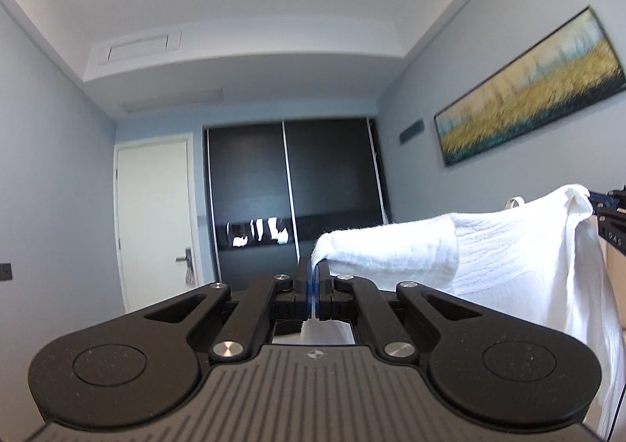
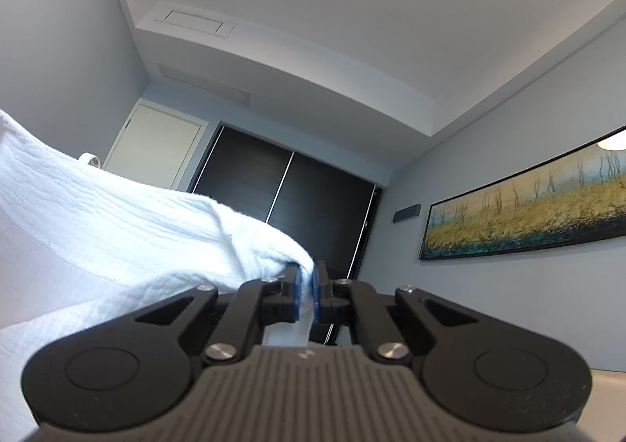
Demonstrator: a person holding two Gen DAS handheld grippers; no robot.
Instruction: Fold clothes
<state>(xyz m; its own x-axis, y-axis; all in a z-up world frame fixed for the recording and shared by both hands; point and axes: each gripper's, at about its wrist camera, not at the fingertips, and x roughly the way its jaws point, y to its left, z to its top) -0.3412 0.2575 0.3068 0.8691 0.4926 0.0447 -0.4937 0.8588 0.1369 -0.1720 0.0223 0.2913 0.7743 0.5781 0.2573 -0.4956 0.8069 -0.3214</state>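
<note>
Black left gripper [image 1: 315, 285] and right gripper [image 2: 307, 287], each clamped on a corner of a white garment [image 1: 489, 242], hold it stretched at frame centre, apparently to straighten it for folding.

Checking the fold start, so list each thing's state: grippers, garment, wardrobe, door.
left gripper: shut on the white garment.
right gripper: shut on the white garment.
white garment: held up, hanging between both grippers.
wardrobe: sliding doors closed.
door: closed.
</note>
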